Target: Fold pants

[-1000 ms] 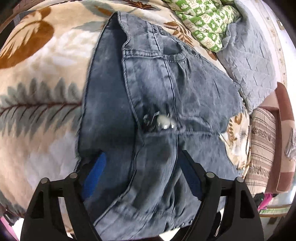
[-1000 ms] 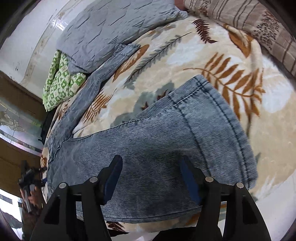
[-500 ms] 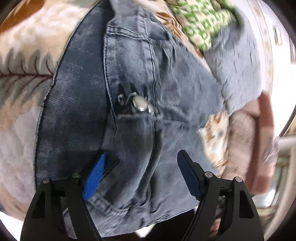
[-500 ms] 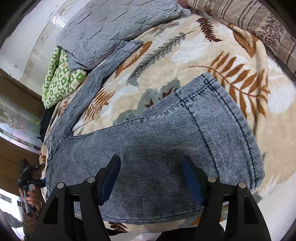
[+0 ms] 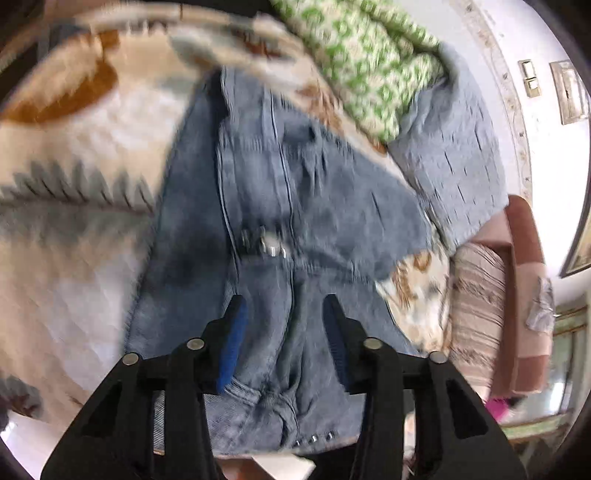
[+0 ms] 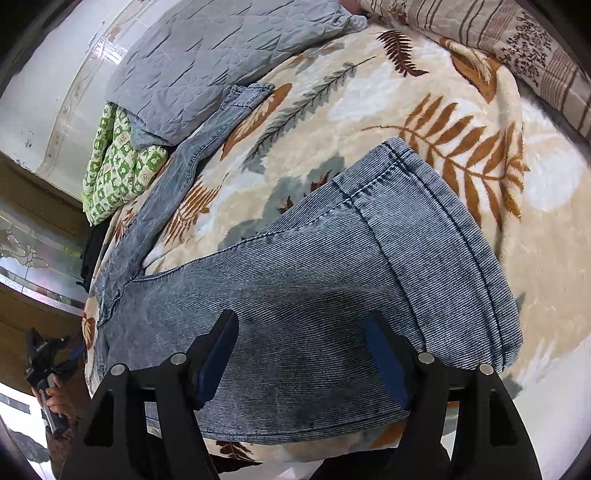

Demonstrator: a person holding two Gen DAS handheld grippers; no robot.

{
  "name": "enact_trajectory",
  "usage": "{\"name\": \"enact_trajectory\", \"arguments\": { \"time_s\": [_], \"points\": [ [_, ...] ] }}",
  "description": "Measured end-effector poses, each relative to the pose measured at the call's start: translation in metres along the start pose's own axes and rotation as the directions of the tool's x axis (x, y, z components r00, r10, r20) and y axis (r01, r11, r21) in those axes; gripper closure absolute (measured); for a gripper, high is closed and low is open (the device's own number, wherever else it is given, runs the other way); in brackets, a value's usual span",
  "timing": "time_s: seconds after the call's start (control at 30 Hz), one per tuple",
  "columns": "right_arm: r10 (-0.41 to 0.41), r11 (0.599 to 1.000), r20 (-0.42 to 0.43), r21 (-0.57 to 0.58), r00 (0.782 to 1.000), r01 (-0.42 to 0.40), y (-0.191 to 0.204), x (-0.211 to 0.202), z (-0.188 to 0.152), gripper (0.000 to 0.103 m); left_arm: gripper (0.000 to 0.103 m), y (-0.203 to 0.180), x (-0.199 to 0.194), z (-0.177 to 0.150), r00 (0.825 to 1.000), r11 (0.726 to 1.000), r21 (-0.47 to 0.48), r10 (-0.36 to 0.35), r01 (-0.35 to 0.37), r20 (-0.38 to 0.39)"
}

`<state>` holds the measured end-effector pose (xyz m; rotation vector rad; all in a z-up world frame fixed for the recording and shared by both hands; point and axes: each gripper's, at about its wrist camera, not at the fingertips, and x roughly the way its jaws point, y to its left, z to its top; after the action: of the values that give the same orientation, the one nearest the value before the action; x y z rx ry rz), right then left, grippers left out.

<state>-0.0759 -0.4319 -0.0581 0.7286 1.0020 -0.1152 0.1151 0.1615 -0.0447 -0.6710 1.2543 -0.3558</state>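
Leaf-print blanket (image 6: pixel 424 92) covers the bed (white wall (image 6: pixel 48 74) behind).

Open blanket (image 6: pixel 369 110) is seen between the two spread legs of the pants (image 6: pixel 332 288), and this wedge is left free for a gripper to pass. The far side is closed off by a grey quilted pillow (image 6: pixel 207 59) and a green patterned cloth (image 6: pixel 118 162), both touching the far leg, and by a striped cushion (image 6: pixel 498 33) at the blanket's edge. The right gripper (image 6: pixel 301 354) is held with jaws apart over the near leg.
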Motion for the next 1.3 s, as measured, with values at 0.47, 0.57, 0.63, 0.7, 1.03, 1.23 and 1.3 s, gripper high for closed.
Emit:
{"name": "enact_trajectory", "arguments": {
  "time_s": [0.47,0.57,0.63,0.7,1.03,1.23,1.3],
  "points": [
    [-0.007,1.0,0.007,-0.005,1.0,0.007,0.008,-0.009,0.0,0.028,0.099,0.008,0.015,-0.007,0.977,0.977,-0.017,0.213,-0.212,0.012],
    [0.023,0.993,-0.009,-0.112,1.0,-0.024,0.049,-0.005,0.011,0.028,0.09,0.01,0.001,-0.021,0.979,0.977,0.053,0.204,-0.205,0.018],
    [0.046,0.976,-0.04,-0.211,0.998,-0.054,0.092,0.006,0.019,0.028,0.049,0.011,-0.004,-0.03,0.985,0.981,0.086,0.174,-0.173,-0.003],
    [0.062,0.952,-0.072,-0.295,0.995,-0.08,0.134,0.019,0.024,0.028,0.027,0.01,-0.001,-0.039,0.987,0.979,0.136,0.159,-0.154,-0.025],
    [0.097,0.715,-0.376,-0.618,0.922,-0.327,0.412,0.165,-0.034,0.025,0.025,-0.002,0.007,-0.076,0.979,0.919,0.349,0.202,-0.182,-0.023],
    [-0.102,0.55,-0.335,-0.804,0.936,-0.228,0.472,0.231,-0.106,0.036,0.058,0.019,-0.012,-0.077,0.986,0.943,0.29,0.165,-0.161,0.012],
    [-0.097,0.534,-0.315,-0.817,0.944,-0.218,0.473,0.23,-0.112,0.035,0.058,0.026,-0.019,-0.077,0.987,0.951,0.266,0.157,-0.16,0.03]
  ]
}}
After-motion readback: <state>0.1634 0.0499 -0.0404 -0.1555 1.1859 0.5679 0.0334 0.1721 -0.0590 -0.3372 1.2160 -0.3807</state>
